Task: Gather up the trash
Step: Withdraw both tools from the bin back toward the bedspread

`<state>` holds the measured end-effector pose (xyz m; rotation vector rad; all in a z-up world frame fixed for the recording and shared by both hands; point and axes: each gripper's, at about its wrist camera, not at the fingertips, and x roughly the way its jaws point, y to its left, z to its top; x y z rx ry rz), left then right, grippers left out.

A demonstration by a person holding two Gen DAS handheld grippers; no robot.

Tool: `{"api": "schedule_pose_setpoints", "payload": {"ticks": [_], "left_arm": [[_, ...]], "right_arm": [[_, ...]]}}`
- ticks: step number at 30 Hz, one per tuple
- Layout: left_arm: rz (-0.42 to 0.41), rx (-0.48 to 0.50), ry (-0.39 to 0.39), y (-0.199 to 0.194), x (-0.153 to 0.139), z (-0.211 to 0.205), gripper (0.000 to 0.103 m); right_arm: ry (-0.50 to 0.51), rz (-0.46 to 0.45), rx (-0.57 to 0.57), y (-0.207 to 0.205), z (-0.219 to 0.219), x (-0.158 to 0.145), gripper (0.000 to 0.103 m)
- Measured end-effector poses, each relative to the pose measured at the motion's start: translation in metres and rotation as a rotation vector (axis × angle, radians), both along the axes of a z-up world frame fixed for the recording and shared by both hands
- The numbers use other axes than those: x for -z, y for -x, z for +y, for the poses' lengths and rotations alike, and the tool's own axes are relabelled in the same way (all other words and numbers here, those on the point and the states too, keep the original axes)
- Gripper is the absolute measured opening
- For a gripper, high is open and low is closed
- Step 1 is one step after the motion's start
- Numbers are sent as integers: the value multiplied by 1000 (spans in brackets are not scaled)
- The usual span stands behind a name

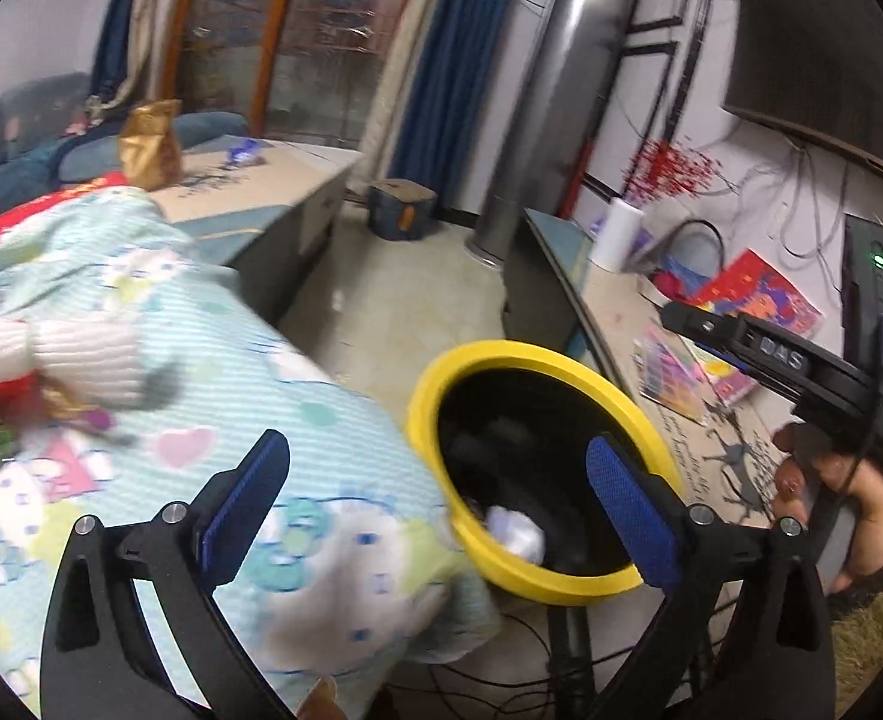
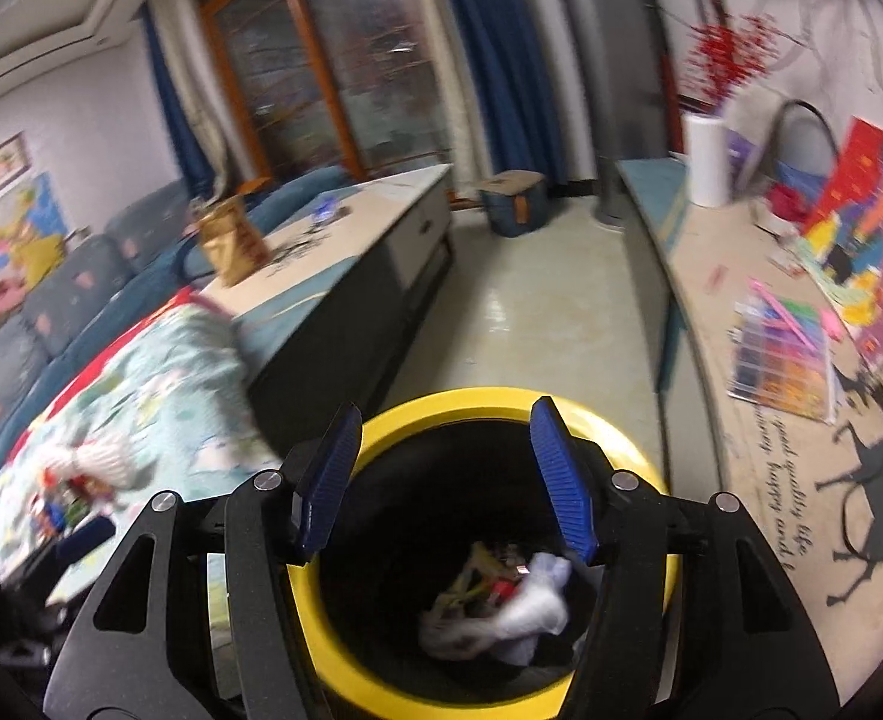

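A bin with a yellow rim [image 1: 501,354] and a black inside stands on the floor between a cloth-covered table and a long cabinet. Crumpled white paper [image 1: 516,531] lies at its bottom. In the right wrist view the paper [image 2: 531,606] lies beside colourful wrappers [image 2: 471,576]. My left gripper [image 1: 438,456] is open over the bin's near-left edge, with nothing between its blue pads. My right gripper [image 2: 447,414] hangs open right above the bin's mouth [image 2: 633,444], also with nothing between its pads. Loose colourful wrappers [image 1: 21,414] lie on the patterned cloth at the left.
A hand [image 1: 849,492] at the right holds the other gripper's black body. A gold bag [image 2: 231,246] stands on the low table beyond the patterned cloth [image 1: 201,312]. The cabinet top [image 2: 711,360] carries a paper roll, books and pens. Cables run under the bin [image 1: 501,660].
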<state>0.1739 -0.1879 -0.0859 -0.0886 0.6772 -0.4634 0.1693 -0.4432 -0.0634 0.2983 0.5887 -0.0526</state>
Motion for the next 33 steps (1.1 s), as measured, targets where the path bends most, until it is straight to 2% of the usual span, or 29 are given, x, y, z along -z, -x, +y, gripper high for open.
{"api": "schedule_pose_setpoints", "payload": {"ticks": [12,18,30,33], "left_arm": [[-36,-234,35,9,-23,92,96],[-43,-317,60,13,-30,127,96],[-30,-464,94,23,-27,186,96],[-21,-494,95,26,-24,199,96]], "right_arm": [[22,-17,-255,2,84,-16,51],[47,-28,-355,7,119,-24,51],[90,-12,-484,7,173,-27,51],[88,-12,-504,-1,188,-28,55]]}}
